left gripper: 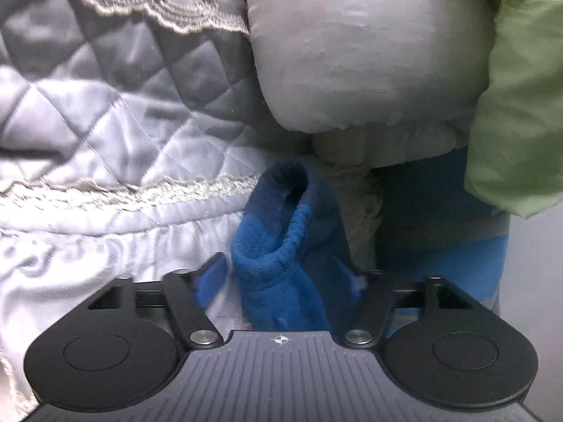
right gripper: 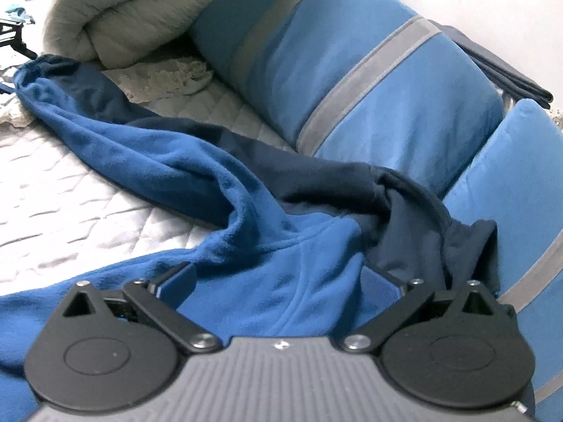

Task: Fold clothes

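Note:
A blue fleece hoodie (right gripper: 246, 253) with a dark navy hood (right gripper: 404, 239) lies on the bed. One of its sleeves (right gripper: 140, 147) stretches away to the upper left and ends in a cuff (right gripper: 35, 66). In the left wrist view that cuff (left gripper: 281, 246) stands bunched between the fingers. My left gripper (left gripper: 286, 277) is shut on it, with both pads against the fleece. My right gripper (right gripper: 285, 281) rests over the hoodie's shoulder beside the hood. Its jaws stand wide, and the cloth between them lies flat and unpinched.
A white quilted bedspread (right gripper: 70, 193) with a lace trim (left gripper: 123, 190) covers the bed. A rolled grey duvet (left gripper: 352, 52) and a green cloth (left gripper: 520, 123) sit just beyond the cuff. Two blue pillows (right gripper: 352, 88) with grey stripes lie along the right, close to the hood.

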Tool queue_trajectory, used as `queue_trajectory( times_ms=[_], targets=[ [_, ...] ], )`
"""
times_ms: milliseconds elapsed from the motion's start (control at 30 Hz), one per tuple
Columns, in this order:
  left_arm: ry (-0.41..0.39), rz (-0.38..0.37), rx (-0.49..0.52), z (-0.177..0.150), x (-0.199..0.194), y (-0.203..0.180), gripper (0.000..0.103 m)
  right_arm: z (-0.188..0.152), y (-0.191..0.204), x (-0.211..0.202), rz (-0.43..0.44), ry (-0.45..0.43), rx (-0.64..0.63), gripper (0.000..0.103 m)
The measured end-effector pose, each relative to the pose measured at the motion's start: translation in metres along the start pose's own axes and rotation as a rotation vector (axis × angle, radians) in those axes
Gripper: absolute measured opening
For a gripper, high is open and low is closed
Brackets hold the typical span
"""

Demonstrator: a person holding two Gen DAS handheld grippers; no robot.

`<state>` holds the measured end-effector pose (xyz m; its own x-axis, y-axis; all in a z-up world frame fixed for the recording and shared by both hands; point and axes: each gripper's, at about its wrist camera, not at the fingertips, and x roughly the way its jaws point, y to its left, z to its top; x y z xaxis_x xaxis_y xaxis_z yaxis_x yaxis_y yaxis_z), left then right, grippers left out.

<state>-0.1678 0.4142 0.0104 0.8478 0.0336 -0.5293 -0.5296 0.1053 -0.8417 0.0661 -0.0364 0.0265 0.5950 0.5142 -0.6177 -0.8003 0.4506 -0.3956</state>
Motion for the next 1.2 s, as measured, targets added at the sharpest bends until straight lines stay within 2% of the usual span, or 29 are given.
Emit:
queue_trajectory(
  times_ms=[67, 300, 400, 467, 500, 567, 600, 633, 667, 700, 833, 1033, 1133, 1200],
  targets=[
    [0.033, 0.001, -0.008, 0.000, 0.007, -0.002, 0.020, 0.001, 0.003, 0.005, -0.012, 0.002, 0.010, 0.103],
    [0.016, -0.019, 0.093, 0.006, 0.002, -0.032, 0.018, 0.010, 0.025, 0.030, -0.022, 0.006, 0.078, 0.103],
    [-0.010, -0.018, 0.134, 0.014, -0.001, -0.047, 0.017, 0.019, 0.039, 0.044, -0.096, 0.023, 0.152, 0.103],
    [-0.027, -0.012, 0.147, 0.018, 0.000, -0.054, 0.017, 0.022, 0.048, 0.057, -0.155, 0.064, 0.211, 0.101],
    [-0.039, -0.003, 0.163, 0.020, 0.001, -0.059, 0.017, 0.023, 0.054, 0.063, -0.182, 0.087, 0.228, 0.098],
    [-0.061, 0.029, 0.204, 0.022, 0.002, -0.067, 0.017, 0.022, 0.068, 0.074, -0.250, 0.134, 0.204, 0.077],
    [-0.069, 0.045, 0.222, 0.023, 0.003, -0.070, 0.016, 0.021, 0.073, 0.077, -0.253, 0.147, 0.193, 0.059],
    [-0.074, 0.058, 0.234, 0.024, 0.003, -0.072, 0.016, 0.020, 0.076, 0.075, -0.235, 0.147, 0.169, 0.042],
    [-0.078, 0.070, 0.243, 0.025, 0.004, -0.074, 0.016, 0.020, 0.078, 0.071, -0.218, 0.144, 0.135, 0.035],
    [-0.082, 0.081, 0.249, 0.026, 0.003, -0.074, 0.016, 0.021, 0.081, 0.066, -0.201, 0.140, 0.101, 0.019],
    [-0.083, 0.113, 0.260, 0.029, -0.005, -0.066, 0.016, 0.011, 0.077, 0.036, -0.164, 0.103, -0.146, 0.015],
    [-0.050, 0.203, 0.244, 0.019, -0.009, -0.036, 0.016, -0.009, 0.050, 0.000, -0.028, 0.082, -0.446, 0.012],
    [-0.046, 0.241, 0.177, 0.013, -0.011, -0.014, 0.016, -0.014, 0.047, -0.007, 0.054, 0.096, -0.567, 0.011],
    [-0.048, 0.235, 0.116, 0.011, -0.017, 0.003, 0.016, -0.015, 0.049, -0.006, 0.081, 0.103, -0.610, 0.011]
  ],
)
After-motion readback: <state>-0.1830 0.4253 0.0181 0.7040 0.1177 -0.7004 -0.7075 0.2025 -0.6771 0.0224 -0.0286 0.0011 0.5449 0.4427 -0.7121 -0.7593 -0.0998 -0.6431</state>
